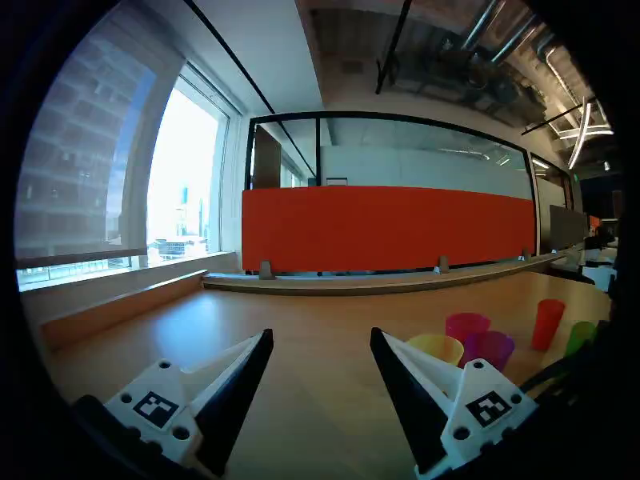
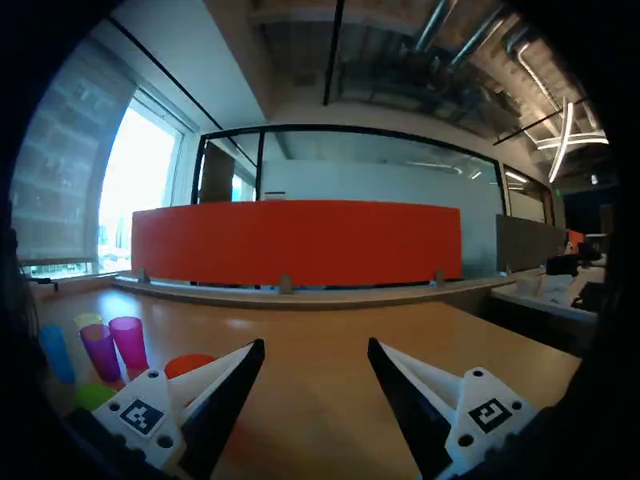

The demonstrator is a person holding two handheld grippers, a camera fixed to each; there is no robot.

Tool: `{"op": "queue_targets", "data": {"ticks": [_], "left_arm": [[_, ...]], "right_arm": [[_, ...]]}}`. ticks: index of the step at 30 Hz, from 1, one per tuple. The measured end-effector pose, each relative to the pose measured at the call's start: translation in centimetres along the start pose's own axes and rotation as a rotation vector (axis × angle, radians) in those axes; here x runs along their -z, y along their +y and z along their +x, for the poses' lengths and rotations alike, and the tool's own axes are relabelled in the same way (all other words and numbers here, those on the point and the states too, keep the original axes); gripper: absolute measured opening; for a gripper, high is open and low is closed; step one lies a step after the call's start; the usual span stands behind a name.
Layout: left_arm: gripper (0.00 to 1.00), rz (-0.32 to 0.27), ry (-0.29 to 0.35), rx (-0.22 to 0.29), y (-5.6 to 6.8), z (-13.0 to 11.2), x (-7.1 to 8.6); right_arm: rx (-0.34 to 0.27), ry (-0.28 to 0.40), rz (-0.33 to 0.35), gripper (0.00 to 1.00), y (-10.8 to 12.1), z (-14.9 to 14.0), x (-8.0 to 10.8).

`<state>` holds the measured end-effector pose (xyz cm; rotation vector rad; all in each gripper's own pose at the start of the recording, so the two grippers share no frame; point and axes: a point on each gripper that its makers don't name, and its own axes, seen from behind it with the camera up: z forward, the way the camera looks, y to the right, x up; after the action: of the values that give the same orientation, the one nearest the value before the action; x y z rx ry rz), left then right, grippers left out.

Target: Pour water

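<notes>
Wooden desk [image 1: 320,320], orange partition [image 1: 384,228], bright window [image 1: 180,188]

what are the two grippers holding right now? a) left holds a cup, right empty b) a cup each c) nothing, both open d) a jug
c: the left gripper and right gripper both stand open and empty; the coloured cups sit apart on the wooden desk.

Open-plan office. Orange divider panel [image 1: 384,228] ends my wooden desk [image 1: 320,320]; glass partition [image 1: 416,152] behind it, exposed pipes [image 1: 488,32] above.

No legible text or number; only coded square markers [image 1: 156,408] on the left hand-held gripper [image 1: 321,333] and right hand-held gripper [image 2: 316,342]
</notes>
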<state>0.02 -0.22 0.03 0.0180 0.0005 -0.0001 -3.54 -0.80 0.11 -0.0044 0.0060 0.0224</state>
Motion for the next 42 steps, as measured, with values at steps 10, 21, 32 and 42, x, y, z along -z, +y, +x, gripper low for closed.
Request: {"op": "queue_targets", "data": {"ticks": [10, 21, 32, 42], "left_arm": [[0.90, 0.000, 0.000, 0.000, -0.01, -0.03, 0.02], [0.90, 0.000, 0.000, 0.000, 0.03, -0.01, 0.01], [0.90, 0.000, 0.000, 0.000, 0.06, 0.03, 0.00], [0.90, 0.000, 0.000, 0.000, 0.06, 0.03, -0.03]], "right_arm": [[-0.001, -0.007, 0.003, 1.00, 0.00, 0.09, -0.09], [-0.002, -0.007, 0.000, 1.00, -0.02, 0.13, -0.04], [-0.003, -0.011, 0.002, 1.00, 0.01, 0.11, -0.01], [-0.003, -0.011, 0.002, 1.00, 0.05, 0.05, 0.03]]}}
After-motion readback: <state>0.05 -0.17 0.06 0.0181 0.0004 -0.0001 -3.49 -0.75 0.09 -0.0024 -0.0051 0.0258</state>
